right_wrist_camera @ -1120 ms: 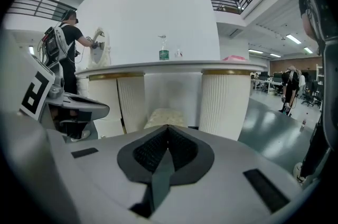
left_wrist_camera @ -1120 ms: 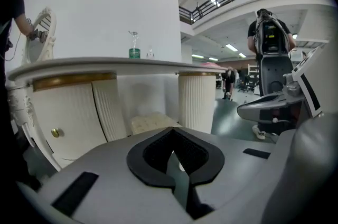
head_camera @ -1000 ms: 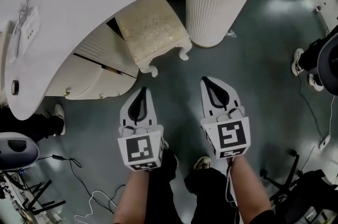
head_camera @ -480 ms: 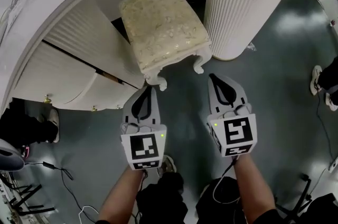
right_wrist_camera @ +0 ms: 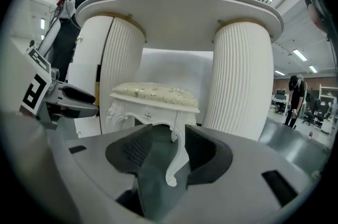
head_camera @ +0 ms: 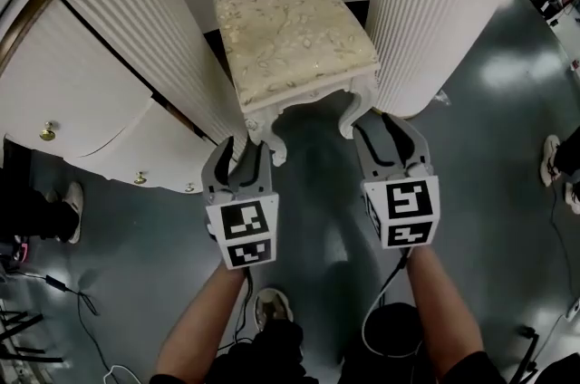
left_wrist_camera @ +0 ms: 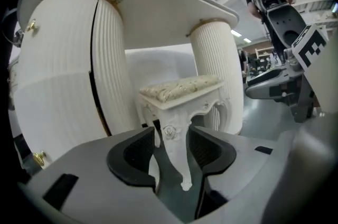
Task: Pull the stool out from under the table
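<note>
1. Head view: the stool [head_camera: 294, 29] stands tucked under the table [head_camera: 435, 2], between its pedestals [head_camera: 136, 38]; the left gripper [head_camera: 237, 158] and right gripper [head_camera: 390, 138] each reach one of its front legs, probably to pull evenly.
2. Left gripper view: the jaws have just been opening; they straddle the stool's near-left leg [left_wrist_camera: 177, 154] (not pinching yet).
3. Right gripper view: the jaws have likewise just been opening; the stool's near-right leg [right_wrist_camera: 177, 159] stands between them, ungripped.

White stool [head_camera: 294, 33] with a cream, floral-patterned cushion and carved, curved legs stands upright on the grey floor [head_camera: 317, 192]. It is tucked into the gap between the two ribbed pedestals of the white table [head_camera: 435, 11], beneath the tabletop. Its two front legs [head_camera: 355, 115] stand at the mouth of the gap.
</note>
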The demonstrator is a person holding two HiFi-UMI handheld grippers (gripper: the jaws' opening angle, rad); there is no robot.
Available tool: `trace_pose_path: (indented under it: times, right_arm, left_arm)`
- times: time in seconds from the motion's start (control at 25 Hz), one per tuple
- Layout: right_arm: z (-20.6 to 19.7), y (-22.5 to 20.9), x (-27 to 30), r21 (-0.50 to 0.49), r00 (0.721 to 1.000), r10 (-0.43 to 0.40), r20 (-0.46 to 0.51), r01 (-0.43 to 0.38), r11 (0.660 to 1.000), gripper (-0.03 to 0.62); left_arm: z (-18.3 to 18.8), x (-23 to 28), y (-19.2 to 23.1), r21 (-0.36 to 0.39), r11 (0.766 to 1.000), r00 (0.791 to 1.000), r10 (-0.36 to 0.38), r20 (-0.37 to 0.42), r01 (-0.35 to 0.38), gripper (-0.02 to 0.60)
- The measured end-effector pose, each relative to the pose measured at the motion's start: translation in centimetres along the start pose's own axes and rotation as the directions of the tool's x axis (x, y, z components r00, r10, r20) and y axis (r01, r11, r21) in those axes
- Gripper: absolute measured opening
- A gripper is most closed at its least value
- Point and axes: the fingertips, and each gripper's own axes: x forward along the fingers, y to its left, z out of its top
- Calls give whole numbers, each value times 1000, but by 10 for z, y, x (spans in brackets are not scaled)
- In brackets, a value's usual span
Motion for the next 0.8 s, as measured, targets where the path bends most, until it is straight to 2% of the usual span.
trace_pose_path:
  times: [0.08,0.24,0.44,0.8]
  right_arm:
    - [-6,-4,10,-24,1000,-16,-9,16,1000,172]
    - [-23,-17,43,-110,997,-57,-60,50,993,221]
    - [-42,-37,89,-231,985,-112,-133,79,970,270]
    - [-54,-49,130,-222,976,-98,-193,54,974,275]
  left_arm:
    - [-8,10,2,-15,1000,1000,20,0,-20,226]
    - [-24,38,-3,-20,999,999,31,-31,-31,262]
    - [-34,64,-4,-21,998,997,64,-54,-65,285]
    - [-23,103,-5,-15,999,997,52,-53,-52,302]
